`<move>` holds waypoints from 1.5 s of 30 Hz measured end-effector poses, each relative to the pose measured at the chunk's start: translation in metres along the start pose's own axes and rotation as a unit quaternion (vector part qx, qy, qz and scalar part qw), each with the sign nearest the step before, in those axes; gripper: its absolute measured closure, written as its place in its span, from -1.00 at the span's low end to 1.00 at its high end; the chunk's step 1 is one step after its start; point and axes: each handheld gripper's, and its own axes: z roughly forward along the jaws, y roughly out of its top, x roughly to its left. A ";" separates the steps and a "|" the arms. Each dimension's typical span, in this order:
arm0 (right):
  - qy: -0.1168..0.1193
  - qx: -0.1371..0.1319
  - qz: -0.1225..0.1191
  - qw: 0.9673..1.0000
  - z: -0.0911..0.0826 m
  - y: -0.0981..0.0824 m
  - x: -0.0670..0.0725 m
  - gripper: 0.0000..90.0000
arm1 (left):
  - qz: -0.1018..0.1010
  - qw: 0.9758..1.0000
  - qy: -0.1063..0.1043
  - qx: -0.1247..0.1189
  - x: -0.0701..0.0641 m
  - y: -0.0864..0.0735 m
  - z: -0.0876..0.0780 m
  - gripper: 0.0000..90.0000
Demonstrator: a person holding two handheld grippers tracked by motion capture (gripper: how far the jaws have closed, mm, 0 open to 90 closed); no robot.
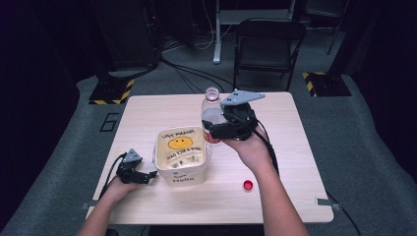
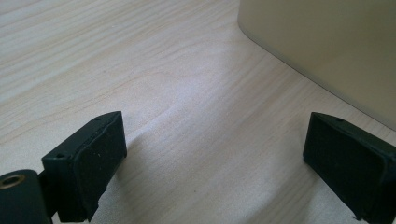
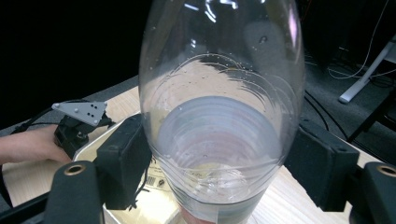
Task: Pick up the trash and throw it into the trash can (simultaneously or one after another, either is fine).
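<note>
A clear plastic bottle (image 1: 211,105) without a cap is held upright above the table, just past the right rear corner of a cream tub (image 1: 184,177) printed with a yellow smiley. My right gripper (image 1: 214,130) is shut on the bottle's lower body. In the right gripper view both black jaws press on the bottle (image 3: 219,93), which has a little clear liquid in it. A red cap (image 1: 248,185) lies on the table near the right forearm. My left gripper (image 1: 147,176) rests on the table left of the tub, jaws wide open (image 2: 215,154) with only bare wood between them.
The tub's wall (image 2: 327,42) stands close ahead and to the right of the left jaws. The wooden table (image 1: 295,147) has free room at right and at the back left. A black folding chair (image 1: 268,44) stands behind the table.
</note>
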 end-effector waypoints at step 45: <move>0.030 0.022 -0.017 0.999 0.087 0.003 0.025 -0.44 | -0.001 1.000 0.001 -0.003 0.000 0.000 0.000 -0.87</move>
